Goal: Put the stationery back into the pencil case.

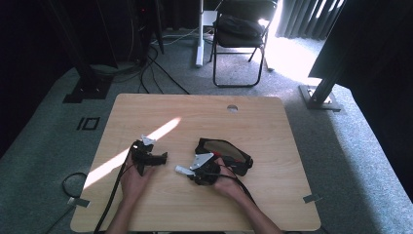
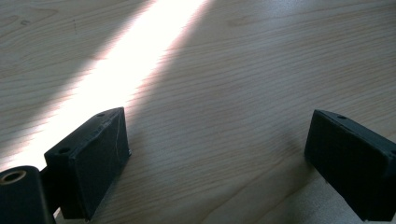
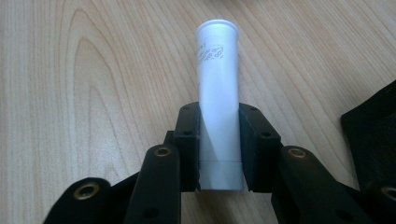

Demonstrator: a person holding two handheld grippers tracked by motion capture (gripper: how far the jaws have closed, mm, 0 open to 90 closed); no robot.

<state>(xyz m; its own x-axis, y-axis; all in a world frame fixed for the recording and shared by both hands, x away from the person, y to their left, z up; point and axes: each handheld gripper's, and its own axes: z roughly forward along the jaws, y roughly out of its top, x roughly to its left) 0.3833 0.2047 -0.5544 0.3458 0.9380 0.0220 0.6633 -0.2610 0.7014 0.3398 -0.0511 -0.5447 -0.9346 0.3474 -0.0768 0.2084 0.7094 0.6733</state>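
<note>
From the high view, a person is working two hand-held grippers over a pale wooden table [image 1: 272, 204]: the right gripper [image 1: 182, 169] is gripping a white tube [image 1: 182, 169] that juts toward the left gripper [image 1: 160, 157], with a black pouch [image 1: 225, 152] lying just beside the right hand. A stripe of sunlight is crossing the tabletop; beyond it, a folding chair [image 1: 239, 34], loose cables and dark curtains are standing on grey carpet.

In the left gripper view, the left gripper [image 2: 217, 154] is holding its jaws wide apart over bare wood, nothing between them, the sun stripe running past the left-hand jaw.

In the right gripper view, the right gripper [image 3: 219, 140] is clamping the white tube [image 3: 217, 84] by its lower half, pads pressing on both sides, the printed end pointing away; a corner of the black pouch [image 3: 373, 126] is showing at the right edge. Judging by this, the hold is looking centred; keeping the tube level and the squeeze gentle should keep it from slipping or denting.
</note>
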